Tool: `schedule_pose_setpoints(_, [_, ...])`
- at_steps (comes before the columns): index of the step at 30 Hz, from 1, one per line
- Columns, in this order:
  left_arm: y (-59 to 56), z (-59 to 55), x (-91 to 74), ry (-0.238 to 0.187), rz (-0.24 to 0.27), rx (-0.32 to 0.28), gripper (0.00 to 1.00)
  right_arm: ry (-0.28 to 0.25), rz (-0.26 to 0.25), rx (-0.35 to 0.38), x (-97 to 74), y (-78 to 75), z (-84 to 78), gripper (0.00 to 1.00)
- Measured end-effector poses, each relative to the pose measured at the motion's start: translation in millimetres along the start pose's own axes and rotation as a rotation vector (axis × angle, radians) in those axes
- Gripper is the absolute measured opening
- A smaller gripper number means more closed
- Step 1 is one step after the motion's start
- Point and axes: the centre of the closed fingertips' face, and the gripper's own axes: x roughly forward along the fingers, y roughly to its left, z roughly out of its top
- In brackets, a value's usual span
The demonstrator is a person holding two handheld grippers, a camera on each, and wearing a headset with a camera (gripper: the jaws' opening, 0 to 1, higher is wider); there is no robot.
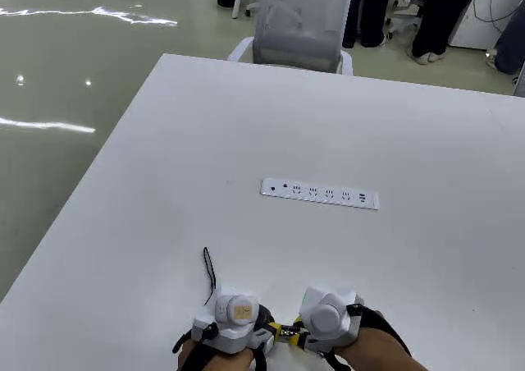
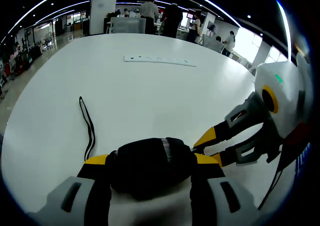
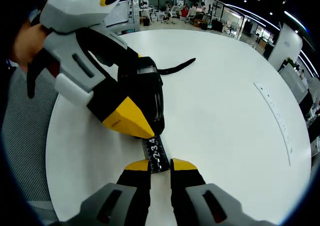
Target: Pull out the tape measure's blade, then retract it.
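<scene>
A black tape measure (image 2: 150, 173) sits low on the white table (image 1: 246, 125), and my left gripper (image 2: 151, 161) is shut on its case. The case (image 3: 147, 93) also appears in the right gripper view, with a yellow-tipped left finger (image 3: 125, 118) pressed on its near side. A short length of blade (image 3: 156, 153) is out, showing the numbers 2, 3 and 4. My right gripper (image 3: 160, 167) is shut on the blade's end. In the head view the left gripper (image 1: 264, 332) and right gripper (image 1: 297, 335) meet tip to tip at the table's near edge. The tape's black strap (image 1: 210, 271) trails away on the table.
A white power strip (image 1: 320, 194) lies flat in the middle of the table. A grey mesh chair (image 1: 299, 22) stands at the far edge, with several people standing behind it. The table's left edge (image 1: 82, 190) drops to a shiny floor.
</scene>
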Motion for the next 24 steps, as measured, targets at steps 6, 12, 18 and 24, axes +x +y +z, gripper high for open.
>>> schedule_pose_setpoints(6, [-0.1,0.4,0.6,0.001,-0.001,-0.001,0.61,-0.002,0.005,-0.005,2.0,0.1,2.2,0.13])
schedule_pose_setpoints(12, [0.3,0.5,1.5,0.002,-0.002,-0.004,0.61,-0.004,0.008,-0.007,3.0,1.2,5.2,0.12])
schedule_pose_setpoints(18, [0.2,0.6,1.0,0.001,-0.003,-0.004,0.61,-0.008,0.01,0.005,4.1,1.3,6.7,0.12])
schedule_pose_setpoints(24, [0.6,0.7,1.3,0.0,-0.001,-0.004,0.61,-0.003,0.009,0.003,4.8,2.1,7.6,0.12])
